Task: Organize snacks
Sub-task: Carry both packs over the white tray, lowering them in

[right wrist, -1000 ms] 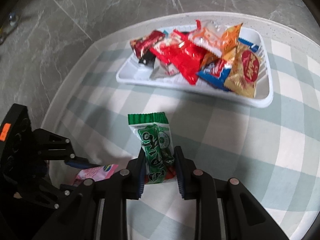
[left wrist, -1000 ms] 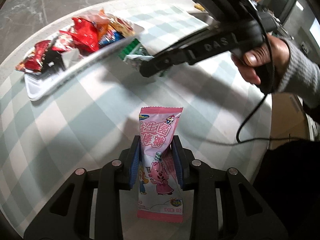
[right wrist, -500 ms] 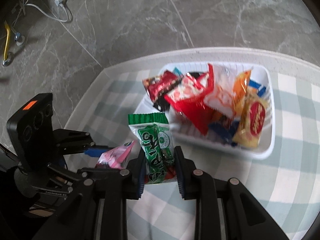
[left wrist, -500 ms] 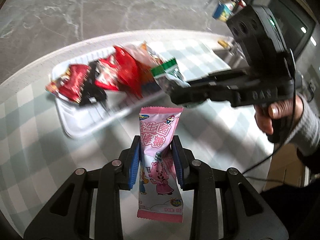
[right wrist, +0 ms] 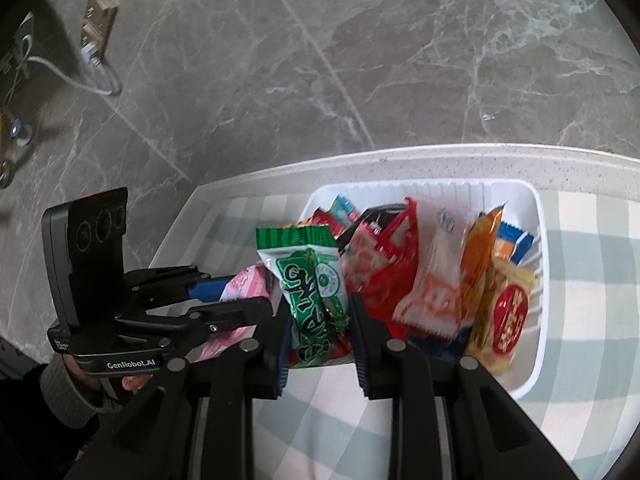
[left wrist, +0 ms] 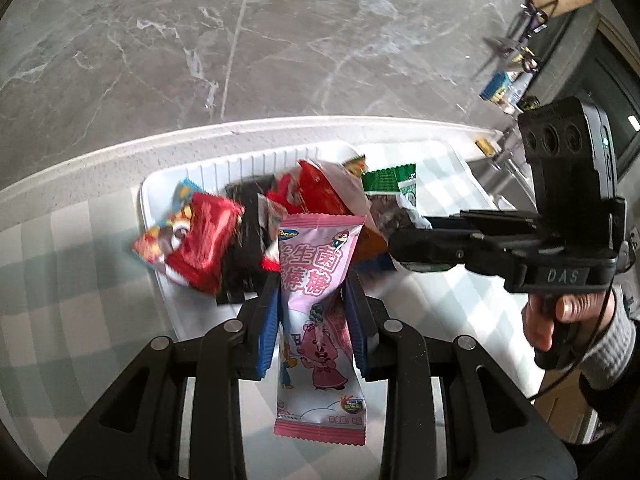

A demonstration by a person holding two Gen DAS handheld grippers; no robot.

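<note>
Checkered tablecloth (left wrist: 80, 280) under everything. Left wrist view: left gripper (left wrist: 312, 312) clamps a pink candy packet (left wrist: 316, 308) above the white tray (left wrist: 192, 176) (already heaped with snacks). Right wrist view: right gripper (right wrist: 320, 320) pinches a green packet (right wrist: 312, 288) over the tray's near-left edge.

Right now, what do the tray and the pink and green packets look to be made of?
Tray: thin white moulded plastic or foam, going by its ribbed walls and rounded rim. Pink packet: glossy printed plastic film with crimped, serrated end seals. Green packet: similar shiny film, wrinkled, with highlights and a zigzag top edge.
</note>
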